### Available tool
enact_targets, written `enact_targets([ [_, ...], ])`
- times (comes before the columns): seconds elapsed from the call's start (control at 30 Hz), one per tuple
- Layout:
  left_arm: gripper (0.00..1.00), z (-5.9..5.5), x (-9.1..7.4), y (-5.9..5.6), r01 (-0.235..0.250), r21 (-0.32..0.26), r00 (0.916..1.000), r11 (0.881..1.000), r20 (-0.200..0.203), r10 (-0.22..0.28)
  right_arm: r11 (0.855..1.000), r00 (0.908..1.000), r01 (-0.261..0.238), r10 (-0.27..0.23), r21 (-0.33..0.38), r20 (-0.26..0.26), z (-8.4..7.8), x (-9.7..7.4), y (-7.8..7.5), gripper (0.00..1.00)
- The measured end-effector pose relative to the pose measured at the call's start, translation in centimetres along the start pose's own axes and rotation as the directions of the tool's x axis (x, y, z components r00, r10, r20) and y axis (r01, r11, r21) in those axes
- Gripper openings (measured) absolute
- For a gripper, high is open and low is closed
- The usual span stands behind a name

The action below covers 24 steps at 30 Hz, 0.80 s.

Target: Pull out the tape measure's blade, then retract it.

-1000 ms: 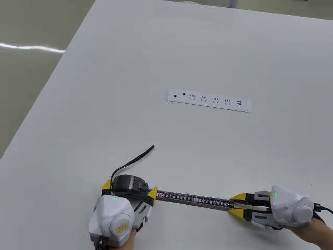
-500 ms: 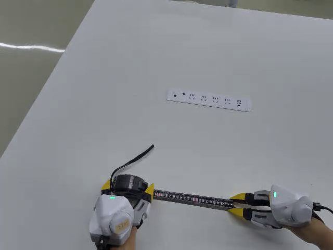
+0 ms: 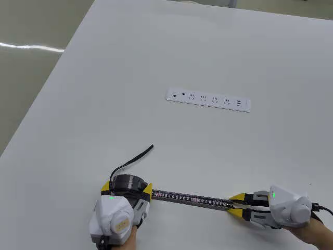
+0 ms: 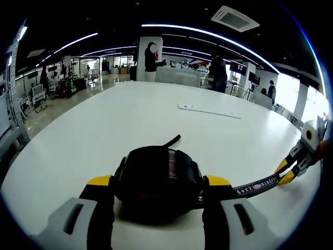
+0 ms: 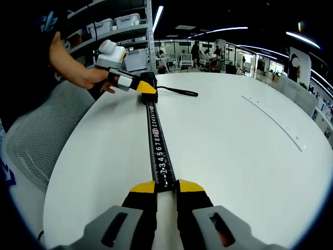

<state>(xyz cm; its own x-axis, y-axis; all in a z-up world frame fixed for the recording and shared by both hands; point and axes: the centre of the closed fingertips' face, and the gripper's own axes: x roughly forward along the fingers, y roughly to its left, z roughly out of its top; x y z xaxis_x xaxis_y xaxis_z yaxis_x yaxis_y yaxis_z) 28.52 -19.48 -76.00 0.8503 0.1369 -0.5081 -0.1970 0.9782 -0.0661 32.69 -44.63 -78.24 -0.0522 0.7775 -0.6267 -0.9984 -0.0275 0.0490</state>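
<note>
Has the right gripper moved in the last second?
No. The right gripper sits in the same spot below the power strip as before, shut on the blade.

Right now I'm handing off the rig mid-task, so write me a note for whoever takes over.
Left gripper: shut on the tape measure case, which rests on the table.
Right gripper: shut on the blade near its end.
Done: blade pulled out between the grippers.
Left to do: retract it into the case.
</note>
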Motion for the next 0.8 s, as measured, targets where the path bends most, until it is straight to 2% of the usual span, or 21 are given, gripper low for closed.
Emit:
enact_targets([
  [0.47,0.66,-0.02,0.20,0.12,-0.008,-0.039,1.0000,0.999,0.004,0.008,1.000,1.0000,0.004,-0.004,0.003,0.004,0.22,-0.21,0.02,0.12],
  [0.8,0.64,-0.01,0.13,0.03,-0.004,-0.032,1.0000,0.999,0.004,0.005,1.000,1.0000,-0.005,0.005,0.010,0.004,0.08,-0.25,0.17,0.12],
])
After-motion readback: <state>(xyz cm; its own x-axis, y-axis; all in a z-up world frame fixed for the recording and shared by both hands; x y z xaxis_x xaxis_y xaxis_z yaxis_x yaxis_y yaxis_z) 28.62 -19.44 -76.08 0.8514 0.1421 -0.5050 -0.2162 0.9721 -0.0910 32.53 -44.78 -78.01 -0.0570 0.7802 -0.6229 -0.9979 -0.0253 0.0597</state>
